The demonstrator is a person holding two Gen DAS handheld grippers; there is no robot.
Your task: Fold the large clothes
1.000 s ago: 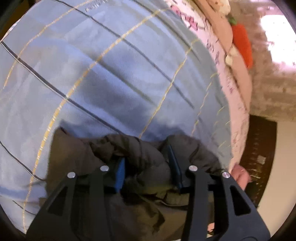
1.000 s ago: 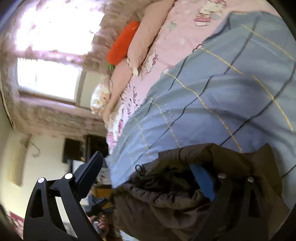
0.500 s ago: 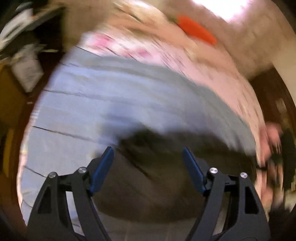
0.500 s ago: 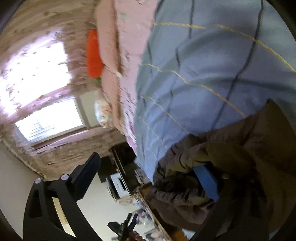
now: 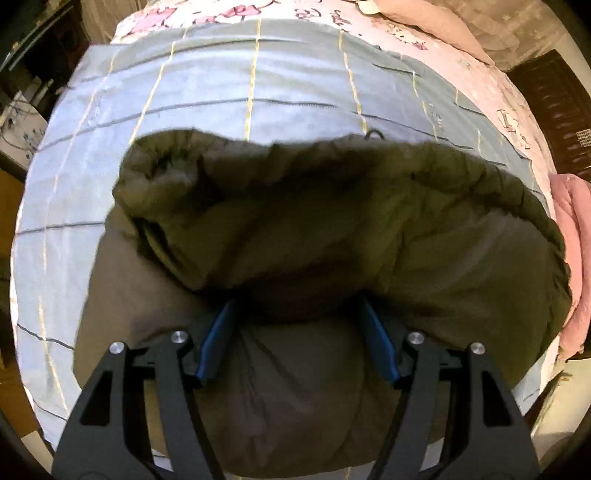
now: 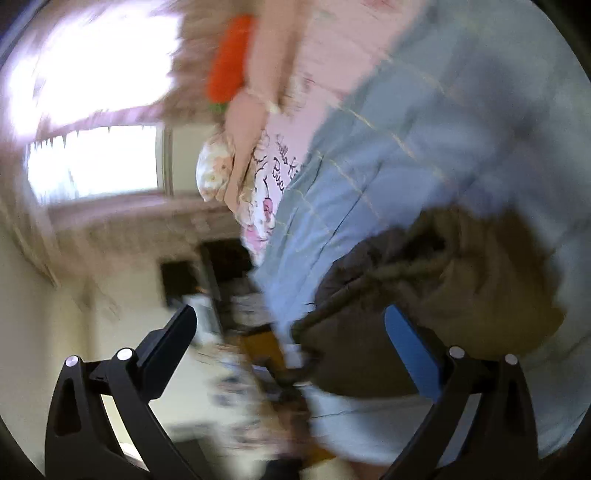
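A bulky olive-brown padded jacket (image 5: 332,236) lies bunched on a light blue checked bedspread (image 5: 221,92), its upper layer folded over toward me. My left gripper (image 5: 295,314) stands open just above the jacket, and the fold hides the blue fingertips. In the blurred right wrist view the jacket (image 6: 424,295) lies at the bed's edge. My right gripper (image 6: 291,332) is wide open and holds nothing; its right blue pad (image 6: 410,350) is beside the jacket.
A pink printed sheet (image 5: 424,33) and pink pillows (image 6: 280,48) lie beyond the bedspread, with an orange plush (image 6: 229,70) near a bright window (image 6: 92,158). A pink folded cloth (image 5: 569,236) sits at the bed's right edge. Dark furniture (image 5: 554,99) stands beside the bed.
My left gripper has let go of the jacket and opened, and now faces it from the bed's foot. My right gripper, open throughout, has swung away from the jacket.
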